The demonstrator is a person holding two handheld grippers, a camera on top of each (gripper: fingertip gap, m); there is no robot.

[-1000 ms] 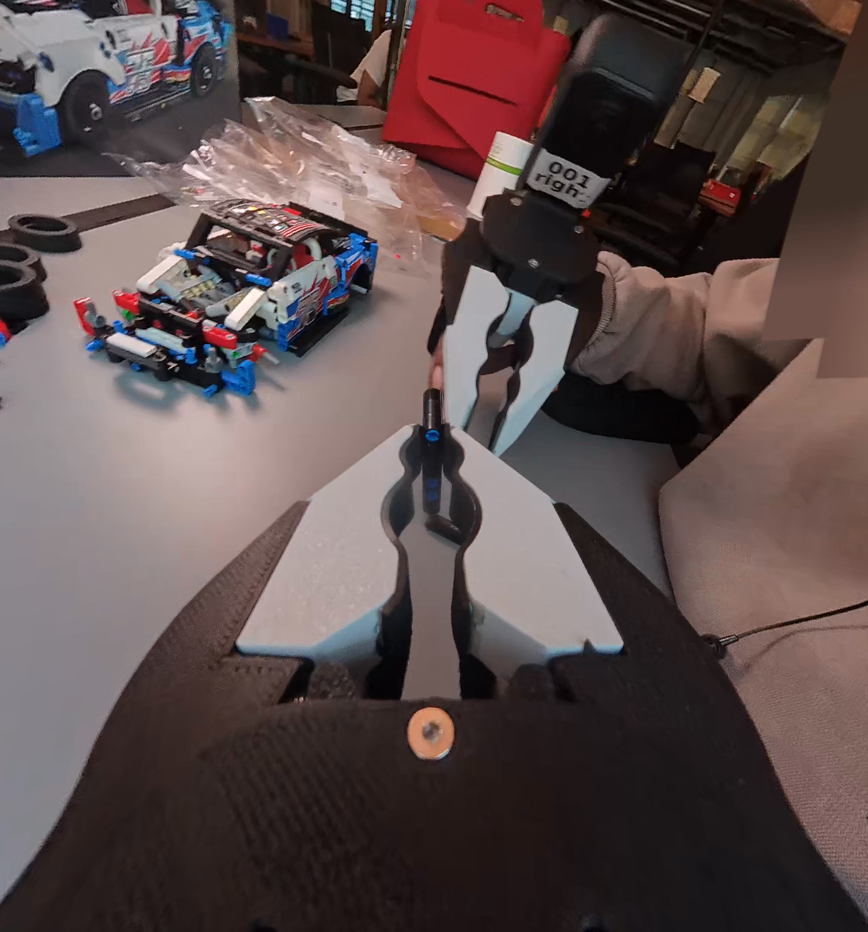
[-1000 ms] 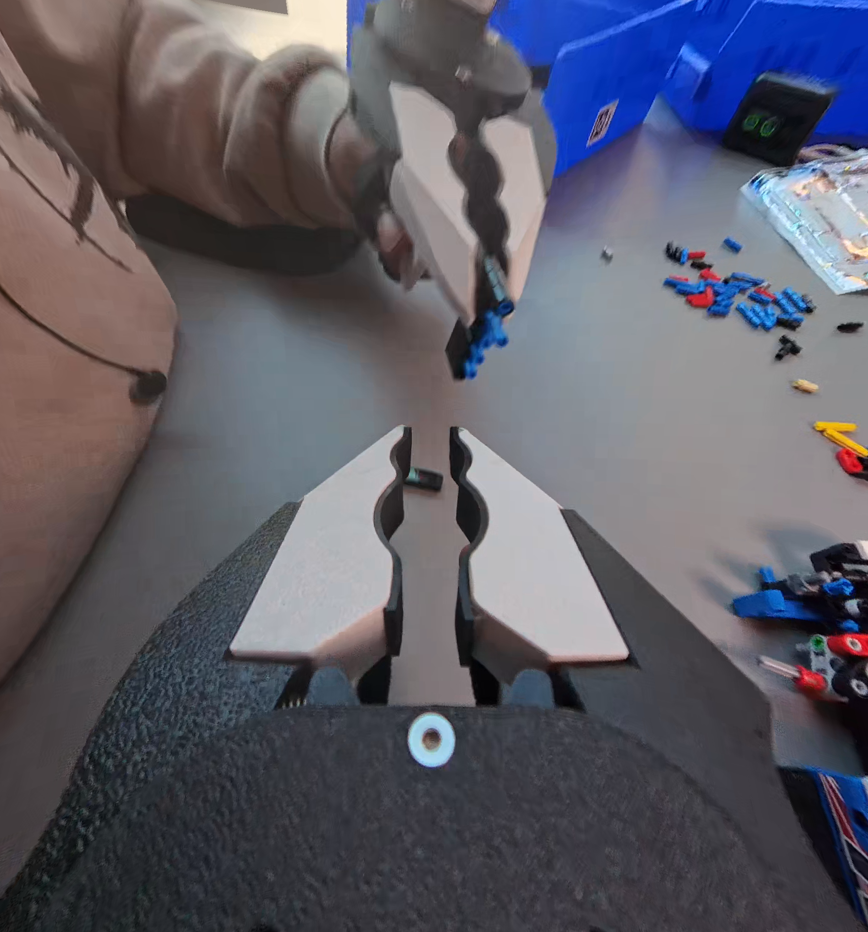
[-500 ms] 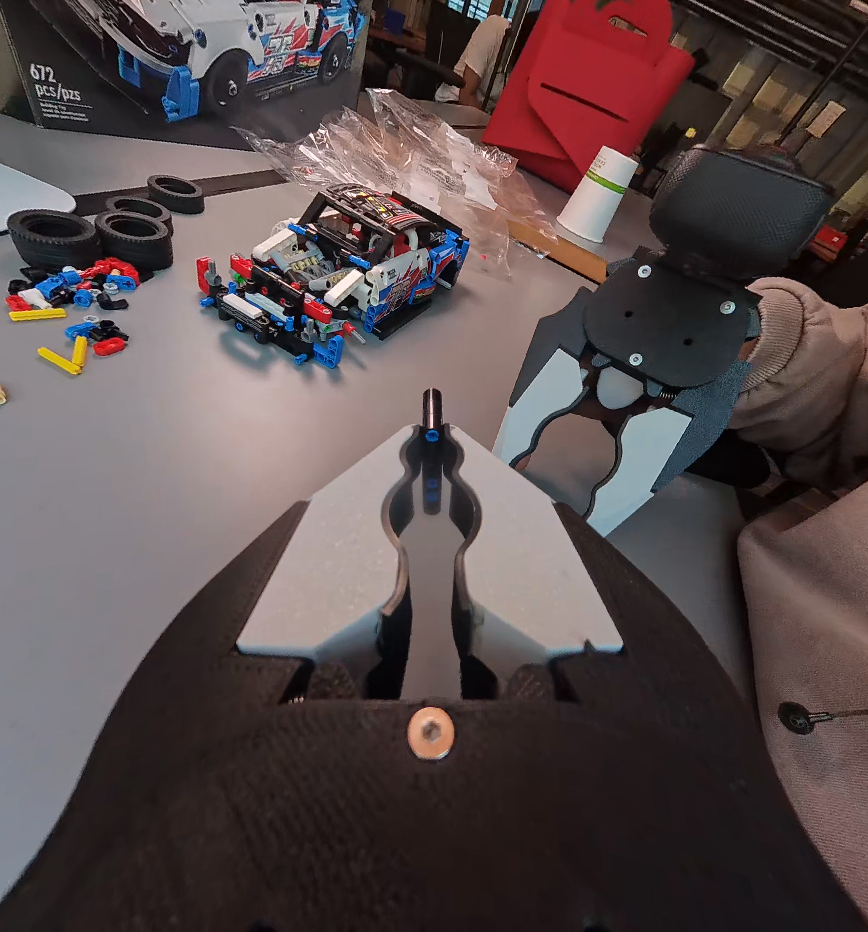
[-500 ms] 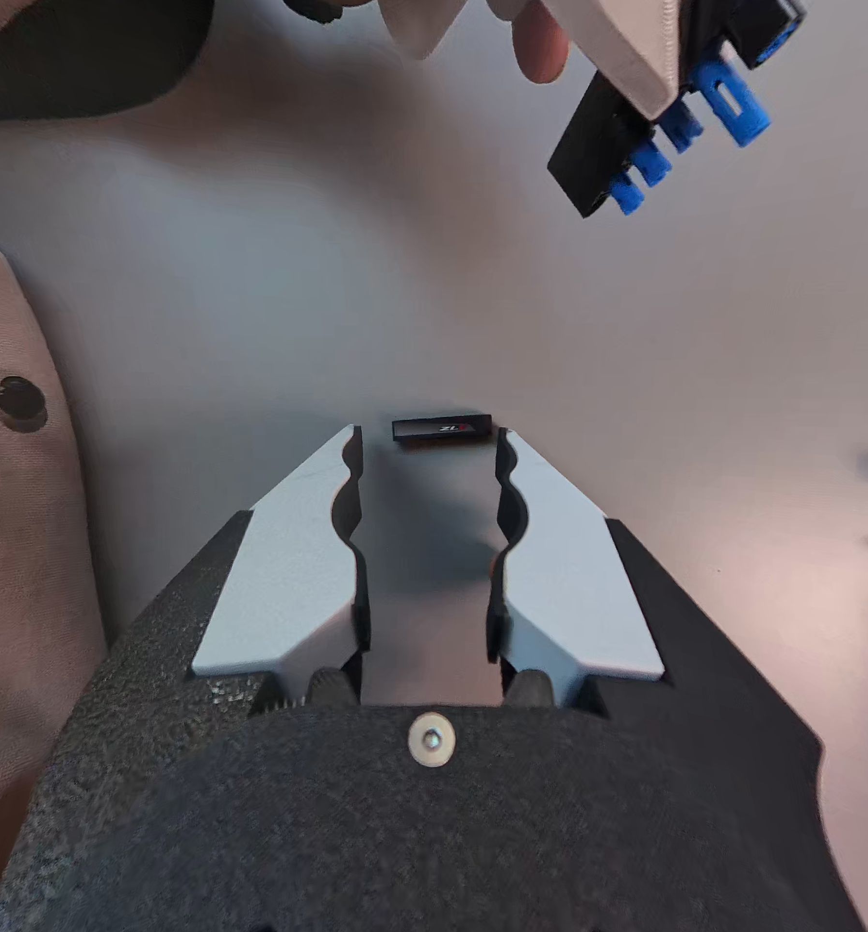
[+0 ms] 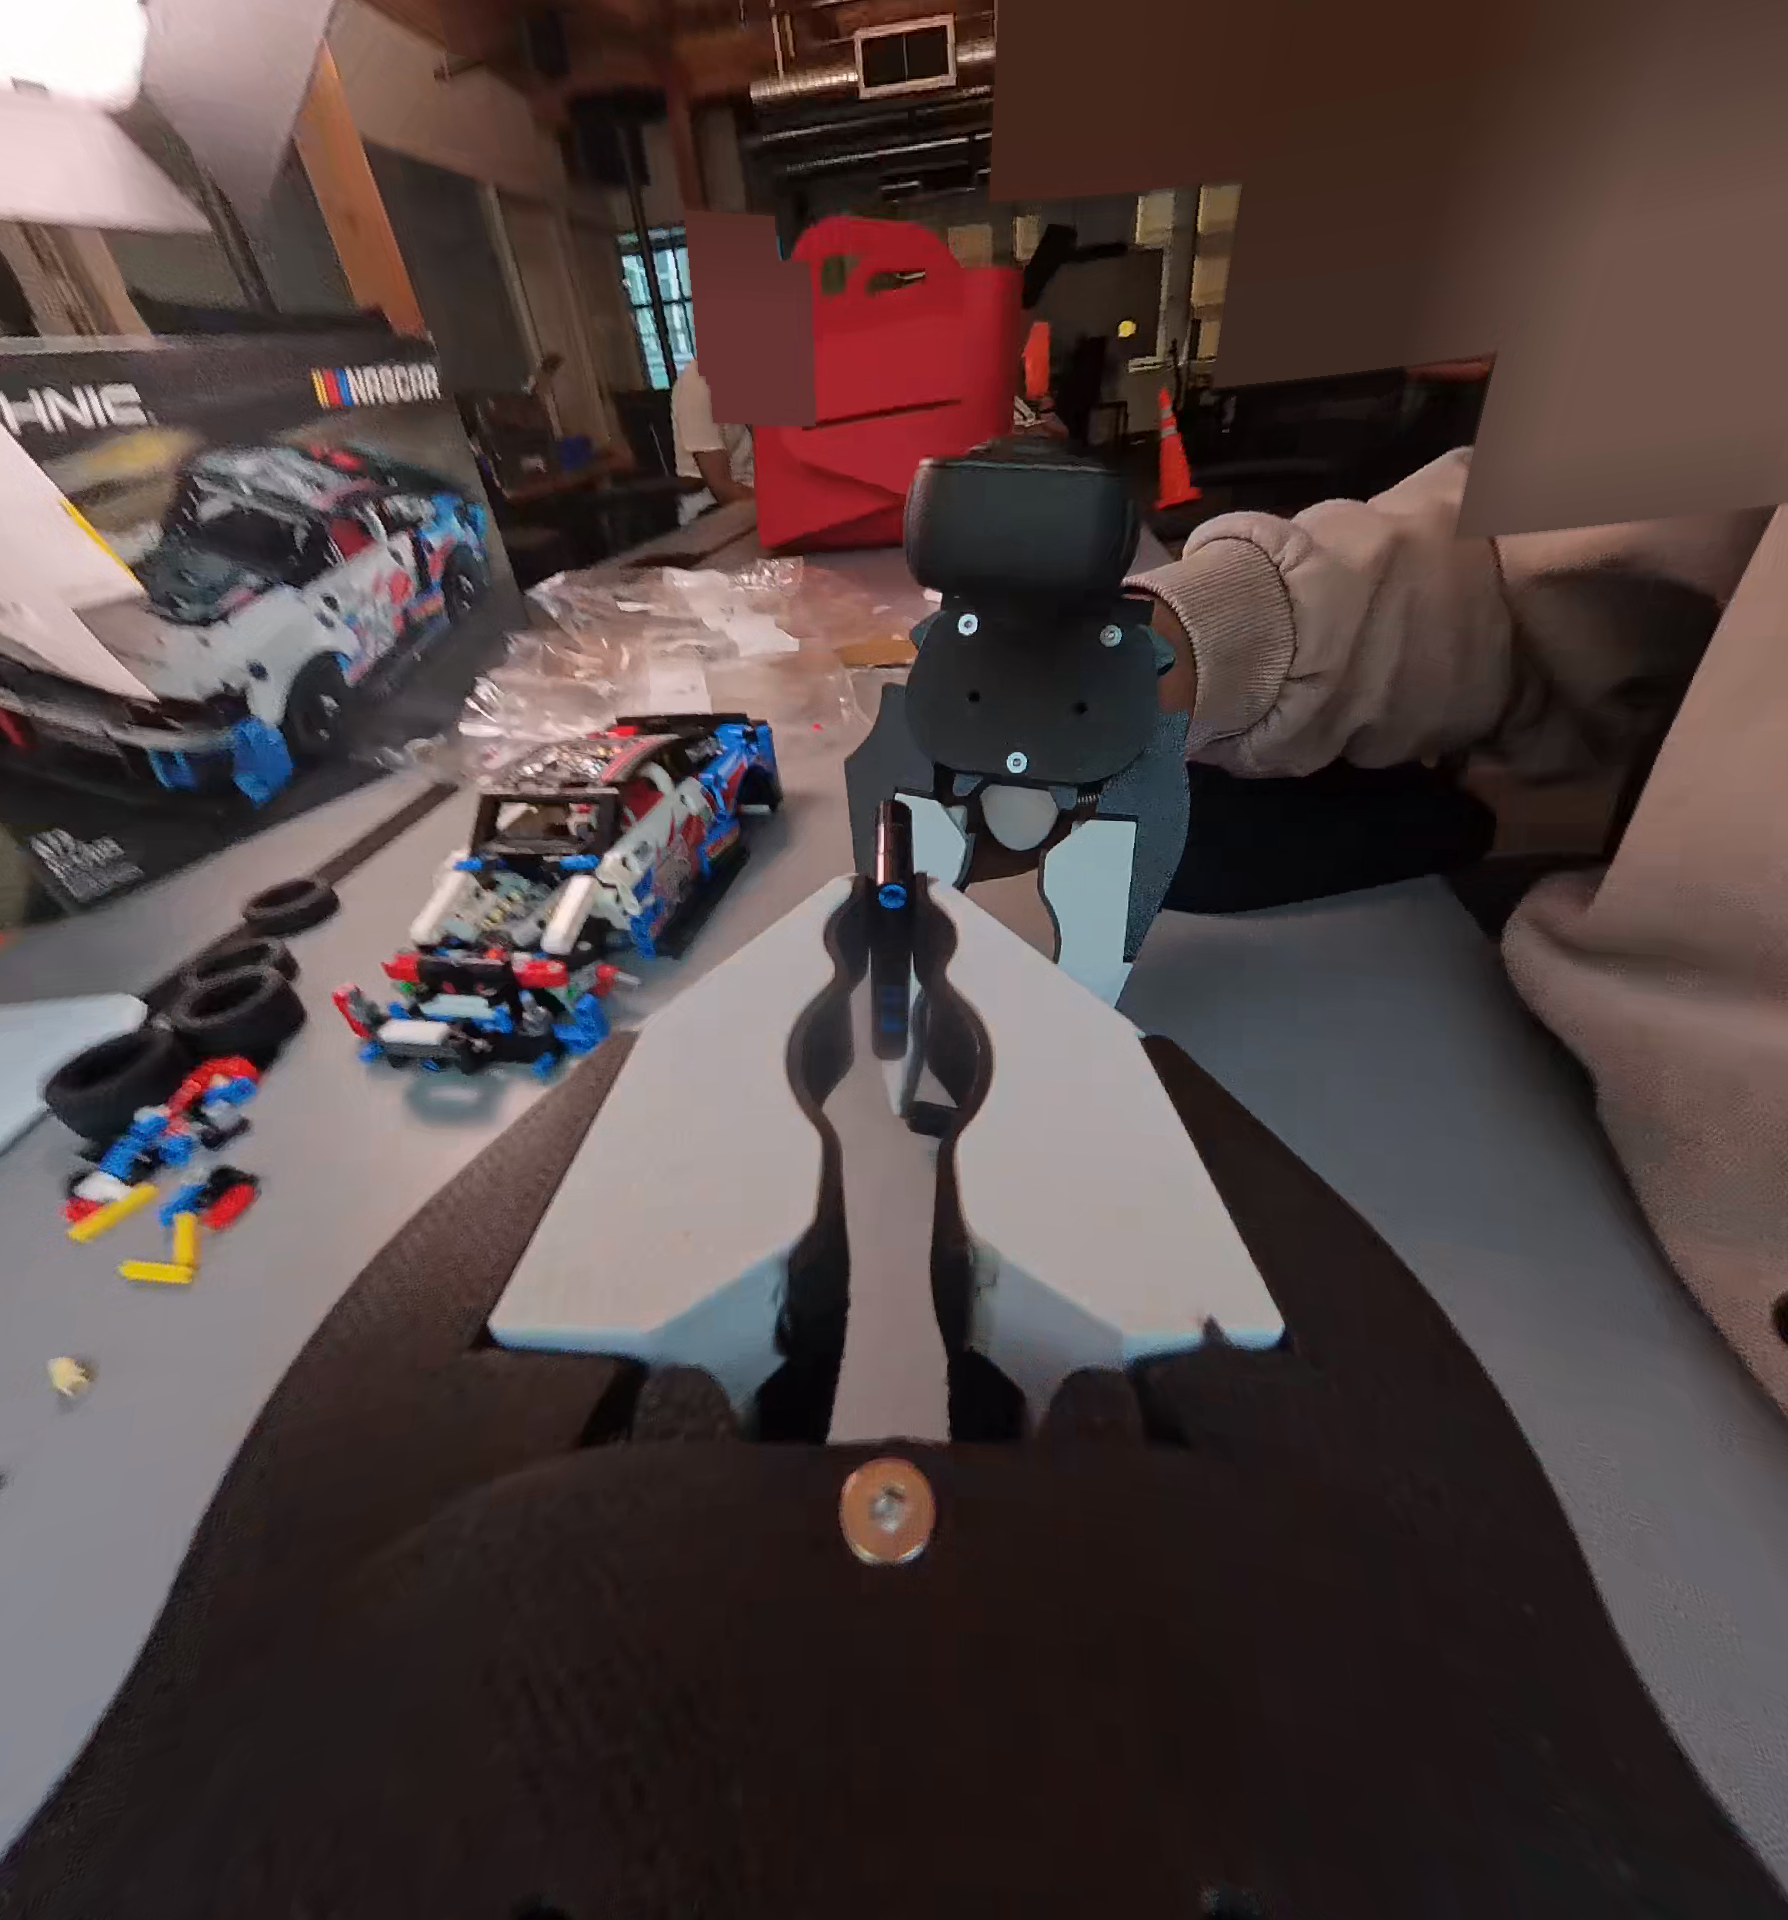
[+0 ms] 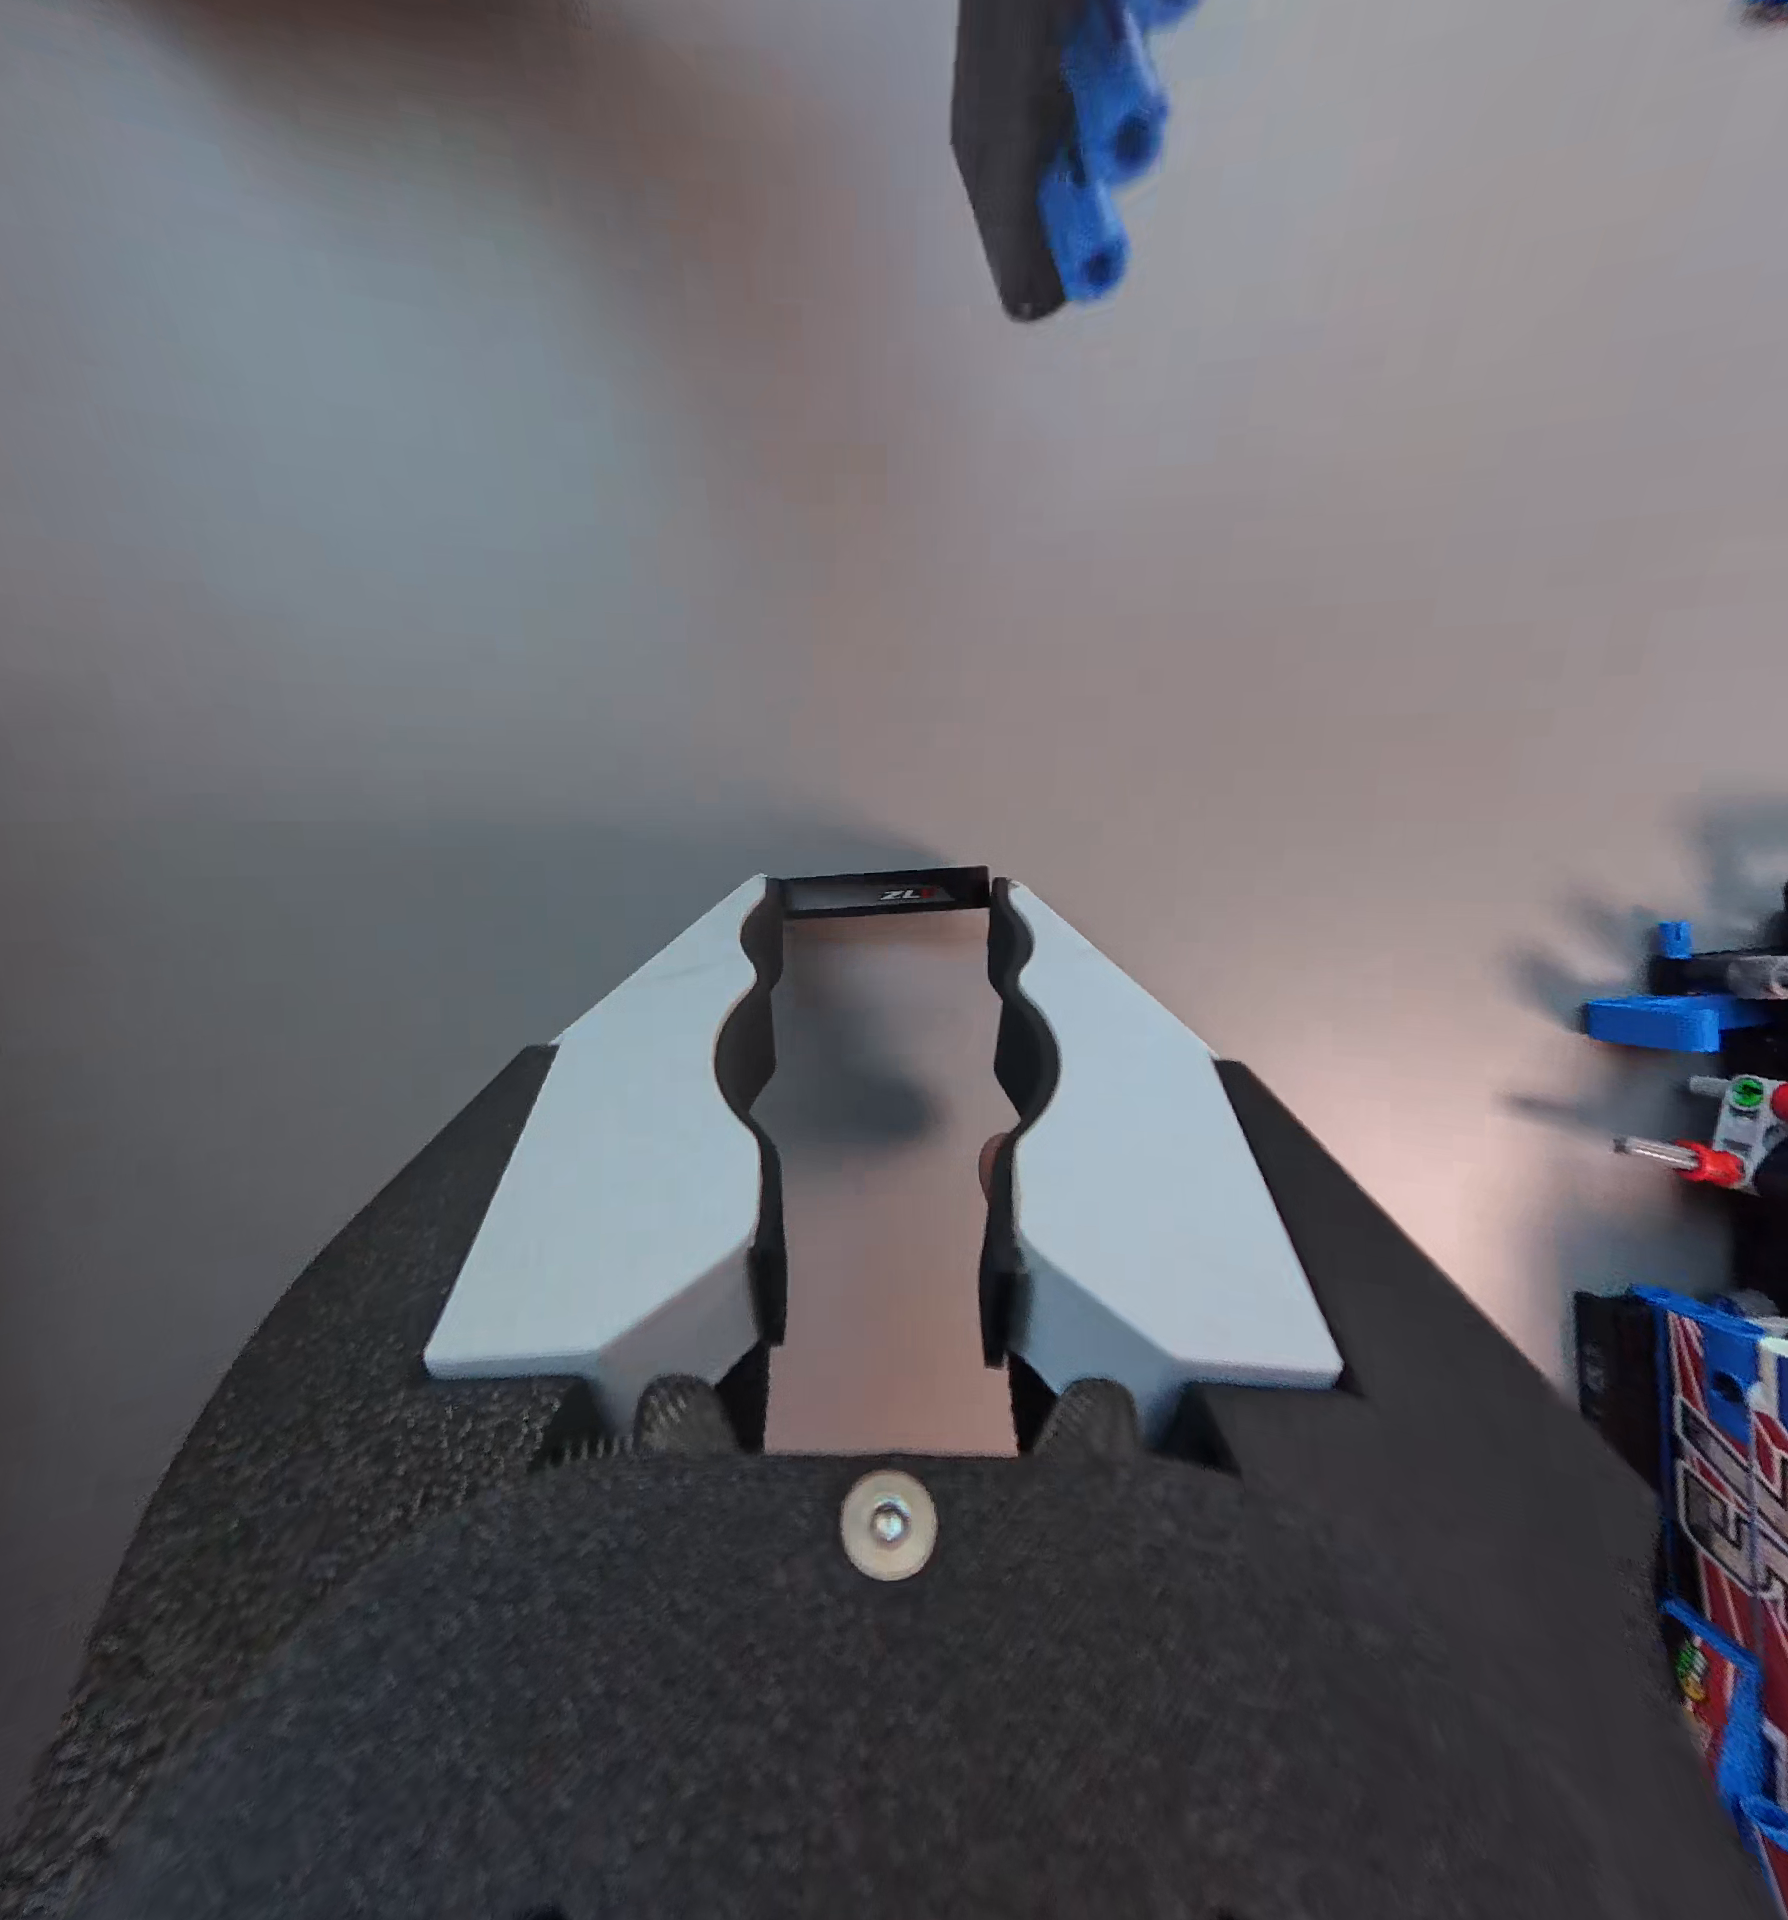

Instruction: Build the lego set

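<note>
The left gripper (image 5: 888, 902) is pressed together on a black beam with blue pins (image 5: 890, 935), holding it upright above the grey table (image 5: 557, 1195). From the right wrist view that same piece (image 6: 1061, 166) hangs at the top of the picture, with at least 3 blue pins showing along 1 side.

The right gripper (image 6: 885, 896) points down at the table with its jaws spread, straddling a small flat black tile with a printed sticker (image 6: 885, 894); the tips sit at the tile's 2 short ends, though whether they touch it yet I cannot tell.

The half-built Lego race car (image 5: 589, 883) stands to the left of the left gripper, with loose tyres (image 5: 235, 1003) and small red, blue and yellow parts (image 5: 163, 1153) farther left of the car.

The step in hand looks like picking up the tile to join it to the held beam. Next, the right jaws should close squarely on the tile's ends and lift without tipping it; being so thin, it could easily slip or skid.
</note>
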